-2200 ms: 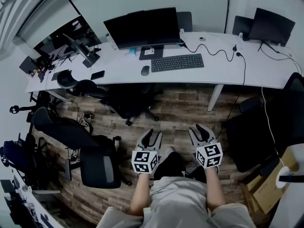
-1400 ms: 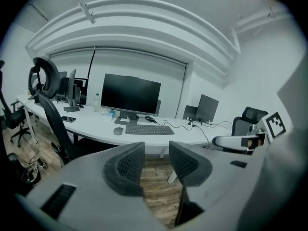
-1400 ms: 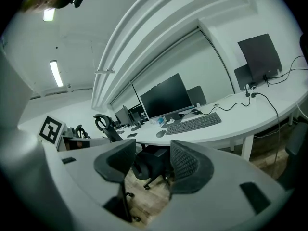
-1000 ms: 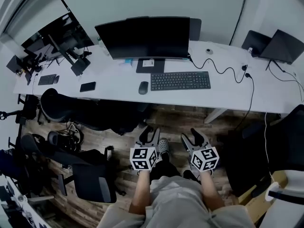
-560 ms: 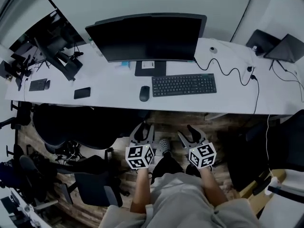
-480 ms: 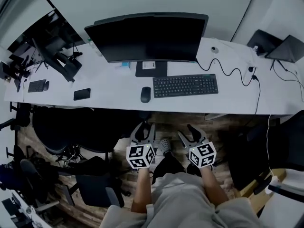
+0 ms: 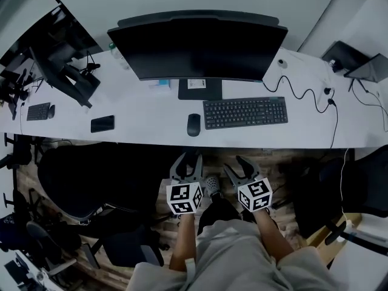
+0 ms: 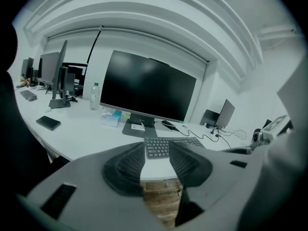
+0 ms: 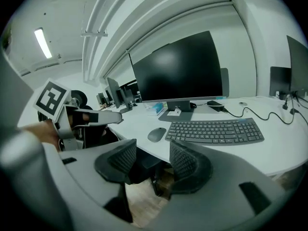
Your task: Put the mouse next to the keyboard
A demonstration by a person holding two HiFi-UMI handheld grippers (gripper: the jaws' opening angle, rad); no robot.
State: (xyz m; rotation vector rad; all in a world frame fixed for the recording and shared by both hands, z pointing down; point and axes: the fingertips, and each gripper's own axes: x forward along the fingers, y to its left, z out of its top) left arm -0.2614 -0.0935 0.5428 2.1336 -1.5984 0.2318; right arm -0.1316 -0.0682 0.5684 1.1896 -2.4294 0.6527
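Note:
A dark mouse (image 7: 193,125) lies on the white desk (image 7: 145,123), just left of a black keyboard (image 7: 245,112). Both grippers hang below the desk's front edge, above the wooden floor. My left gripper (image 7: 188,160) is open and empty; in its own view the keyboard (image 8: 171,146) shows beyond the jaws and the mouse is hidden. My right gripper (image 7: 236,167) is open too, with nothing between its fingers. Its view shows the mouse (image 9: 157,134) and keyboard (image 9: 214,130) ahead on the desk, out of reach of the right gripper (image 9: 151,160).
A large monitor (image 7: 197,44) stands behind the keyboard. A phone (image 7: 102,123) lies to the left, and a cable (image 7: 303,93) winds across the right side. A black chair (image 7: 79,174) sits under the desk at left. More screens (image 7: 357,62) stand far right.
The person has walked up to the desk: it has grown larger and nearer in the head view. Both grippers have come close to its front edge, jaws unchanged.

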